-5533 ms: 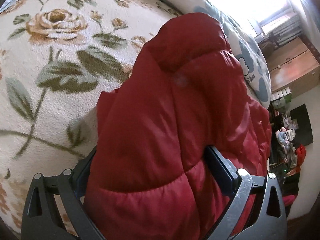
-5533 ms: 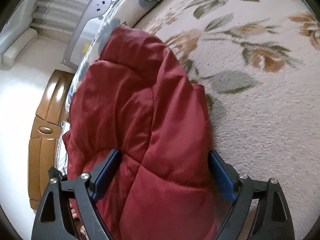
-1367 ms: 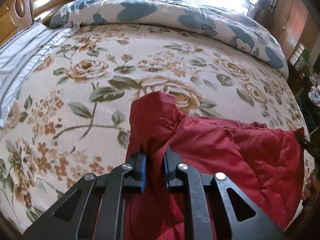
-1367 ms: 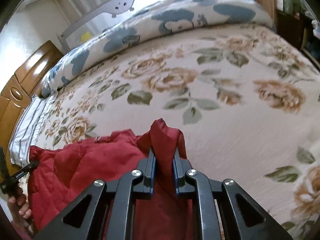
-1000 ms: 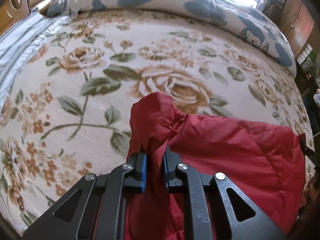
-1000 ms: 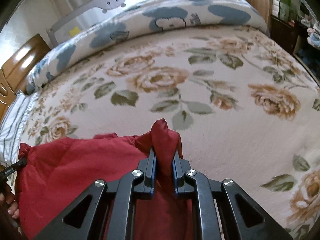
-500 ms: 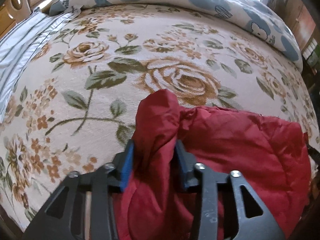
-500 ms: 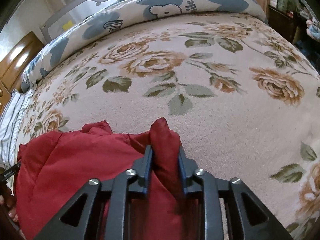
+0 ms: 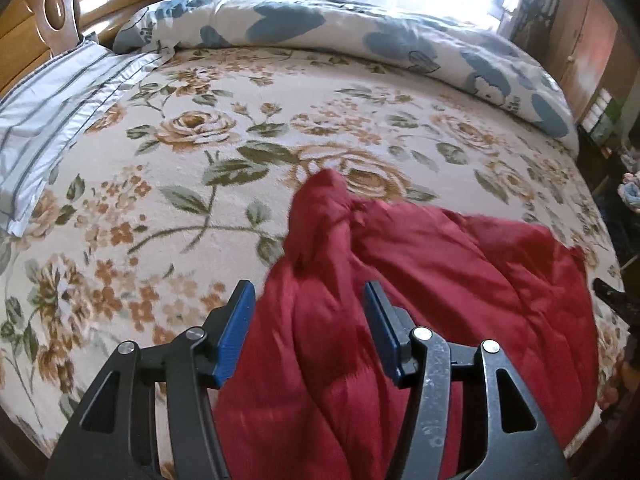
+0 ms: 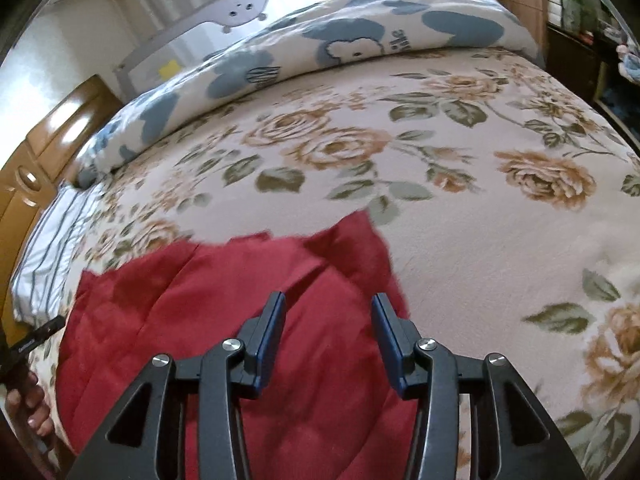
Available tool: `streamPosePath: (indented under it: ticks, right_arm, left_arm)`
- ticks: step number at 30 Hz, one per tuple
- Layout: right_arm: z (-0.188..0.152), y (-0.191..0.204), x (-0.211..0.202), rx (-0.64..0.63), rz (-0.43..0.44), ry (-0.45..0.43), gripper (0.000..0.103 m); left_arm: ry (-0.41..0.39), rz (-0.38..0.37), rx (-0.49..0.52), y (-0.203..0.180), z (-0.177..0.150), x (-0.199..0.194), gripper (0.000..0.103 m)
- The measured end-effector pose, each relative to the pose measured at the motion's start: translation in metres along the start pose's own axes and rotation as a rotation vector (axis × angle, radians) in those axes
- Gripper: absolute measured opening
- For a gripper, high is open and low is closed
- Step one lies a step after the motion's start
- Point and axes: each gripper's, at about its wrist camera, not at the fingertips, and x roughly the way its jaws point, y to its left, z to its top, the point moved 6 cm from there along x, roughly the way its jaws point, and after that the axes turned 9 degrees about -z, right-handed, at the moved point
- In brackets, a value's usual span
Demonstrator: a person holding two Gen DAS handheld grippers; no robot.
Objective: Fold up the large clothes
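Red quilted jacket, rumpled, corner peaked

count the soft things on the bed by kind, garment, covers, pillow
red padded jacket: 1
floral rose blanket: 1
blue-and-white rolled duvet: 1
striped pillow: 1
total: 4

1. A home bedroom: a wide bed under a cream blanket printed with tan roses and green leaves.
2. A rolled white quilt with blue flowers lies along the far edge.
3. A glossy carved wooden headboard stands behind a grey-striped white pillow.
4. Brown wooden cabinets line the wall beside a bright window.
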Motion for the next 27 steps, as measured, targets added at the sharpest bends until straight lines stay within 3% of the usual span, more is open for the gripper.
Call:
streamPosePath:
  ticks: [10,22,27]
  right_arm:
    - [-0.059,-0.001,-0.032,-0.034,0.026,0.039,0.047]
    - [-0.13,-0.012,-0.085,-0.061,-0.024,0.032,0.047]
    - [-0.145,-0.008,-0.101,-0.066,-0.018,0.029,0.047]
  left_arm:
    - [-0.018,-0.035,-0.001,-0.001,-0.047,-0.037,0.055]
    - [-0.013,-0.044,-0.014,-0.005,-0.097,-0.072,0.055]
    - [-0.007,-0.046,0.002,-0.013,-0.112,-0.08,0.055]
